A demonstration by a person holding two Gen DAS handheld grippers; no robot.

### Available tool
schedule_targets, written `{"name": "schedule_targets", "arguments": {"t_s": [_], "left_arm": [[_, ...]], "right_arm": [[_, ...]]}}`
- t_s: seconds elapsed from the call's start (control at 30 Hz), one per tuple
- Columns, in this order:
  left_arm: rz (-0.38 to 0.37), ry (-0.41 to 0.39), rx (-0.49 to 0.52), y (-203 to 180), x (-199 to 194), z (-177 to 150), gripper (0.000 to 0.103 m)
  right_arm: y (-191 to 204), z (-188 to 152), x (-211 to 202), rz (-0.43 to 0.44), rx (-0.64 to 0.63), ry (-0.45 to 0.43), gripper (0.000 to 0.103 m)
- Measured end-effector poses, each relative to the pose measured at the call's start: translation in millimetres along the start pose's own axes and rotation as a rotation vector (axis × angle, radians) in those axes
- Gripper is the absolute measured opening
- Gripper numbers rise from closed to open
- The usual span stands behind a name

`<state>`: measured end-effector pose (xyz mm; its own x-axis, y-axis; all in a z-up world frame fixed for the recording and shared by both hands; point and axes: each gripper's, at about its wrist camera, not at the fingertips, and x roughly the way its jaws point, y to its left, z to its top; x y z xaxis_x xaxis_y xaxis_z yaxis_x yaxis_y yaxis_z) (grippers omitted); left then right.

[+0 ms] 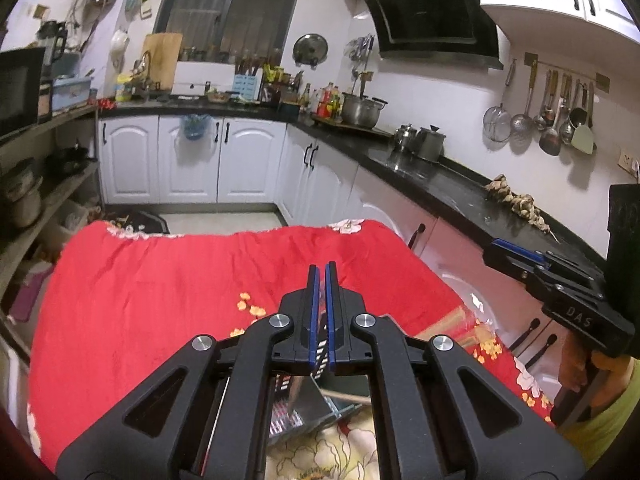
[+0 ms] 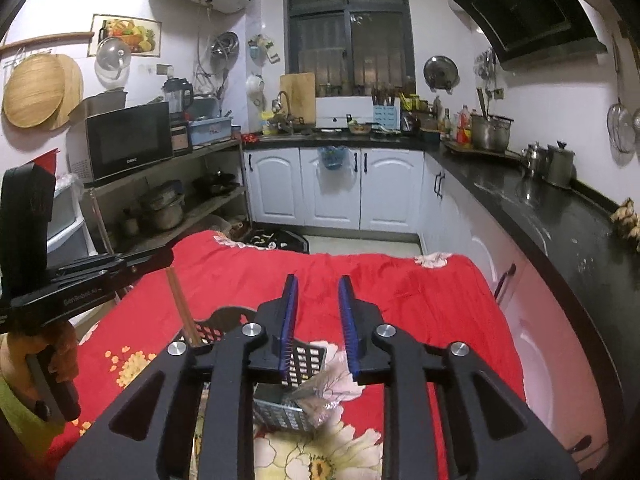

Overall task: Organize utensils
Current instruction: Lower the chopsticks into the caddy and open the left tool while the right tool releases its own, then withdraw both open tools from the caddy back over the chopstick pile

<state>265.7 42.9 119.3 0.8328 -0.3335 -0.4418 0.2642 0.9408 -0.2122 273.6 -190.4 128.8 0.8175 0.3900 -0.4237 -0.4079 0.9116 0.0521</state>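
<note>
Only the right wrist view shows 1 brown wooden stick (image 2: pixel 182 304) left of the parted, empty right gripper (image 2: pixel 318 282), standing in the perforated metal utensil basket (image 2: pixel 288 412) beneath it, while the left gripper (image 1: pixel 322 270) is closed on nothing.

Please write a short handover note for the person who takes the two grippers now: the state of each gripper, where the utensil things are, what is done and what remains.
Left gripper: shut, nothing visible between its fingers, above the red cloth.
Right gripper: jaws apart, nothing between them, over the same table.
Things: a perforated utensil holder stands on the cloth just below both grippers. A pair of chopsticks stands up on its left side, and a wooden handle lies across it.
Done: some utensils seem to be in the holder already.
Left: I see no loose utensils on the cloth; check the part hidden under the grippers before you continue.
</note>
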Motion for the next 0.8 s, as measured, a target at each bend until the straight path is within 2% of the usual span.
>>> {"name": "schedule_targets", "arguments": {"t_s": [0.03, 0.1, 0.13, 0.17, 0.23, 0.3, 0.37, 0.43, 0.47, 0.5, 0.53, 0.63, 0.8], "left_arm": [[0.003, 0.0, -0.006, 1.0, -0.3, -0.7, 0.002], [0.001, -0.003, -0.019, 3.6, -3.1, -2.0, 0.014], [0.005, -0.01, -0.023, 4.1, -6.1, -3.3, 0.027], [0.011, -0.016, -0.02, 3.8, -8.8, -4.1, 0.035], [0.025, -0.033, -0.018, 4.5, -15.2, -5.1, 0.04], [0.023, -0.045, -0.032, 5.7, -22.0, -4.3, 0.049], [0.029, -0.059, -0.036, 5.6, -28.7, -3.0, 0.065], [0.019, -0.075, -0.038, 3.7, -37.8, -2.3, 0.073], [0.018, -0.083, -0.039, 2.8, -42.5, -2.5, 0.084], [0.021, -0.089, -0.039, 1.8, -46.0, -2.6, 0.089], [0.023, -0.099, -0.042, 0.6, -52.0, -3.8, 0.092], [0.016, -0.107, -0.053, -1.7, -61.8, -7.9, 0.092], [0.007, -0.108, -0.034, -13.4, -72.1, -20.0, 0.092]], "right_arm": [[-0.5, -1.2, -2.2, -0.005, -0.002, 0.0, 0.029], [-0.2, -2.4, -7.6, -0.012, -0.017, -0.006, 0.035], [0.3, -2.7, -10.7, -0.016, -0.025, -0.011, 0.037], [0.7, -2.9, -14.8, -0.023, -0.036, -0.019, 0.039], [1.2, -3.3, -22.5, -0.028, -0.046, -0.033, 0.044], [0.4, -4.0, -28.2, -0.025, -0.05, -0.036, 0.048], [-1.1, -3.8, -34.1, -0.026, -0.048, -0.043, 0.052], [-2.7, -5.0, -41.6, -0.022, -0.046, -0.053, 0.058], [-2.4, -5.3, -44.1, -0.021, -0.046, -0.056, 0.06], [-2.7, -6.2, -47.2, -0.021, -0.047, -0.059, 0.061], [-2.4, -7.6, -51.1, -0.02, -0.05, -0.062, 0.064], [-1.3, -10.8, -59.9, -0.014, -0.054, -0.07, 0.07], [1.5, -21.2, -77.4, -0.004, -0.063, -0.087, 0.072]]}}
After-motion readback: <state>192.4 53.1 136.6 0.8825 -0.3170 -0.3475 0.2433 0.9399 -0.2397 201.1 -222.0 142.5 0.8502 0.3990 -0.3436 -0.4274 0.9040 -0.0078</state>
